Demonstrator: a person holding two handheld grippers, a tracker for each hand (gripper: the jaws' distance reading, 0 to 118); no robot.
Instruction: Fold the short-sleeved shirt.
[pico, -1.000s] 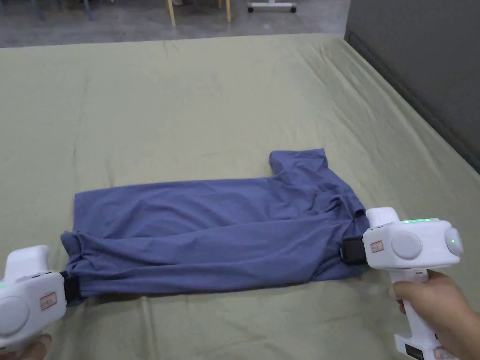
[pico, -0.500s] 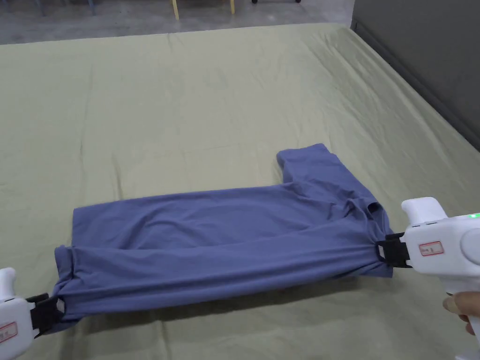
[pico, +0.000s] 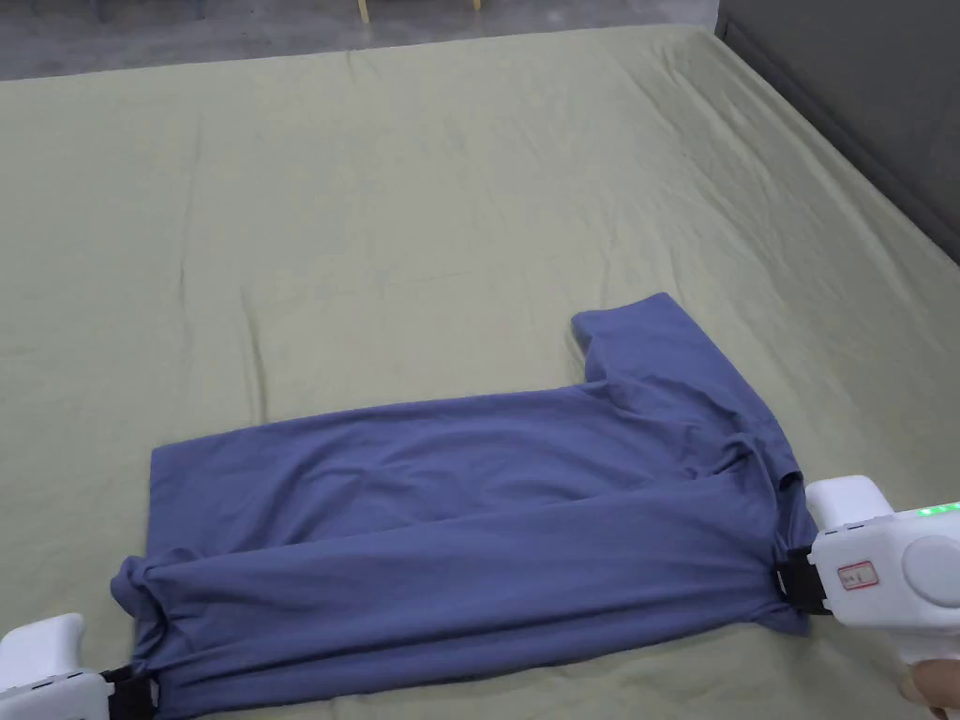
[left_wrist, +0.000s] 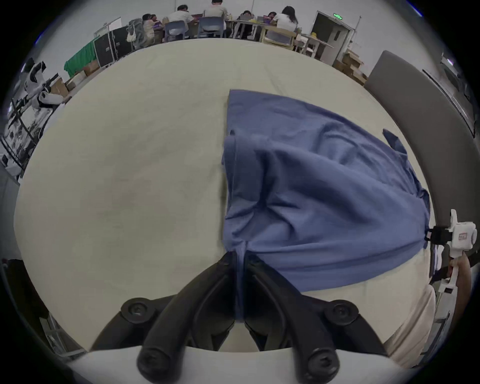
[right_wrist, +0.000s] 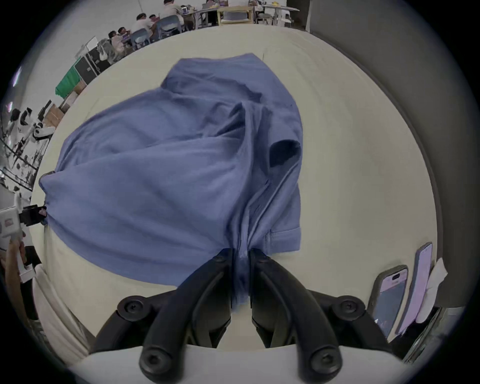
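Observation:
The blue short-sleeved shirt (pico: 469, 525) lies lengthwise on the green-covered table (pico: 422, 187), folded along its length, one sleeve (pico: 647, 347) sticking out toward the far side. My left gripper (pico: 141, 696) is shut on the bunched hem corner at the near left; its own view shows cloth pinched between the black jaws (left_wrist: 240, 259). My right gripper (pico: 795, 581) is shut on the gathered shoulder end at the near right, cloth caught between its jaws (right_wrist: 240, 253). The near edge of the shirt (left_wrist: 324, 194) stretches taut between the two grippers. The collar opening (right_wrist: 284, 153) gapes.
A grey padded wall (pico: 844, 94) borders the table's right side. Two phones (right_wrist: 400, 293) lean at the near right edge. People sit at desks (left_wrist: 220, 20) beyond the far end. Boxes and equipment (left_wrist: 39, 85) stand at the far left.
Both grippers have pulled apart and toward me, drawing the shirt's near edge taut and dragging it nearer the table's front. The head camera has tilted down.

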